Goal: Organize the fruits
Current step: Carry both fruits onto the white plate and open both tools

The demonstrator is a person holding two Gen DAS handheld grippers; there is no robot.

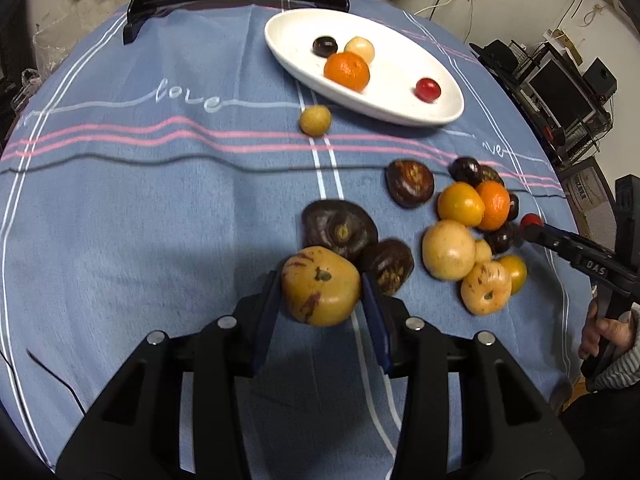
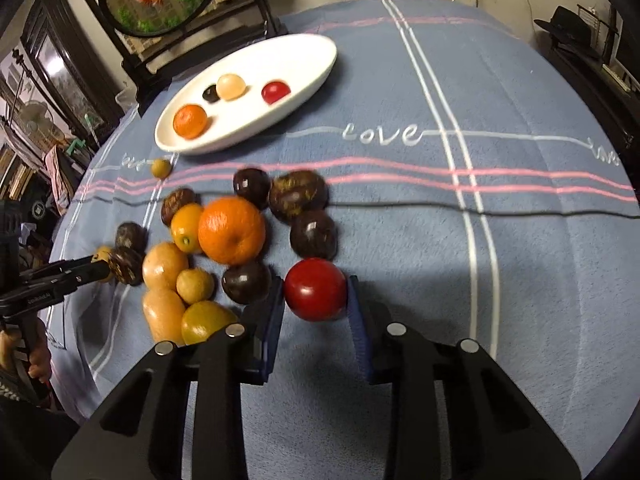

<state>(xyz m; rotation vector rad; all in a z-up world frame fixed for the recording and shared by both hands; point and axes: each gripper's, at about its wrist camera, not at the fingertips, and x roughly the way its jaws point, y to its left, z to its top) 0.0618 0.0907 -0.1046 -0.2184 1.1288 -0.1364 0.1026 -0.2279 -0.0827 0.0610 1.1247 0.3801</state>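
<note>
Item: my left gripper (image 1: 321,292) pinches a yellow mottled fruit (image 1: 320,286); my right gripper (image 2: 315,292) clamps a red fruit (image 2: 315,289). Both sit well short of the white dish (image 2: 320,62). Risk: round skins slipping free, scattering the neighbouring pile (image 2: 208,256).

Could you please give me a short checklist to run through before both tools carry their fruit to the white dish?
1. Left tool shut on the yellow streaked fruit: ok.
2. Right tool shut on the red fruit: ok.
3. Free space in the white dish, which holds four fruits: ok.
4. Path over the blue tablecloth from the right tool to the dish is free: ok.
5. Dark fruit touching the left tool's held fruit: cannot tell.
</note>
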